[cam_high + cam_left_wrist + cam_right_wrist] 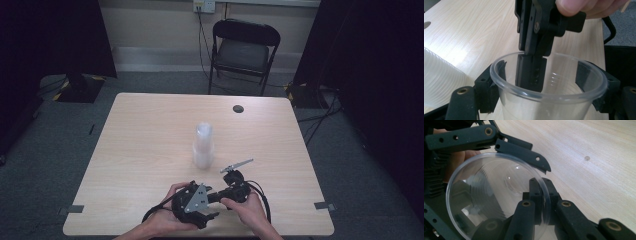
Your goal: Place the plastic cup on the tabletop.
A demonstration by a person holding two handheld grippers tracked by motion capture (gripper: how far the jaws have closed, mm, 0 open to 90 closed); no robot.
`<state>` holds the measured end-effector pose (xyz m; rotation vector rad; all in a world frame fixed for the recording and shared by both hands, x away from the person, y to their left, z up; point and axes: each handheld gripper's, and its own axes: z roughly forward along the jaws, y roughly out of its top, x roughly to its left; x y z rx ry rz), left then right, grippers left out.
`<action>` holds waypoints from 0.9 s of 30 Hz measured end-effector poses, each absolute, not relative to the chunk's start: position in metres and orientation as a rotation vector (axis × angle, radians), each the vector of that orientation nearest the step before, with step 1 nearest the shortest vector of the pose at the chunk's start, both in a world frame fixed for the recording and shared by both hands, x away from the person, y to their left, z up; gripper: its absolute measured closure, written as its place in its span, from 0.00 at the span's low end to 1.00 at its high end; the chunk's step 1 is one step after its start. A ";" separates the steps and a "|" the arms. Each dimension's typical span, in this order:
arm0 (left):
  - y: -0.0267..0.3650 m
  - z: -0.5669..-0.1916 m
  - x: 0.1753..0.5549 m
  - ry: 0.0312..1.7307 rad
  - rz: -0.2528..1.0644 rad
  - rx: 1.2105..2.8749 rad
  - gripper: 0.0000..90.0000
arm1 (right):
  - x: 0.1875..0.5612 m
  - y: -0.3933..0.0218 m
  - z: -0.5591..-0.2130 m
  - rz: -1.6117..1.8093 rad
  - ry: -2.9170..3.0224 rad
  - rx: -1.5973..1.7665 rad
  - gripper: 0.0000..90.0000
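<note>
We find no writing or brand that we can read on anything here. We begin with the right gripper [541, 195]: in its own view its two black jaws are clenched together on the rim of a clear plastic cup [496, 195], one jaw inside the wall and one outside, so the thin wall is pinched between them. In the left gripper view we see those same jaws come down from above, under a thumb [584, 6], and bite the far rim of the cup [549, 87], with one pad reaching down inside it. The left gripper [546, 82] has its jaws set on either side of the cup, just below the rim, and they appear to rest against the wall and cradle it, standing about half open at the cup's width. So the cup sits between the two tools, gripped by both, its mouth turned toward the right gripper's camera. In the high view we see both hands close together at the near edge of the table [150, 130], the left gripper [192, 200] with its grey three-cornered plate and the right gripper [235, 187] just beside it. Farther up the table, apart from the hands, stands a stack of clear cups [203, 145], upright near the middle.
</note>
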<state>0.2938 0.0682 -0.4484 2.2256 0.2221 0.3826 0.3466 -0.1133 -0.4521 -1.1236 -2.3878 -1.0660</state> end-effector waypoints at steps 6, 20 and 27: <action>0.069 -0.448 0.294 0.231 0.377 2.226 0.30 | 0.347 -0.113 -0.453 -1.069 -2.388 -1.128 0.97; 0.076 -0.448 0.303 0.314 0.316 2.188 0.31 | 0.348 -0.116 -0.451 -1.113 -2.391 -1.137 0.87; 0.079 -0.447 0.306 0.352 0.278 2.174 0.31 | 0.348 -0.119 -0.447 -1.186 -2.386 -1.121 0.85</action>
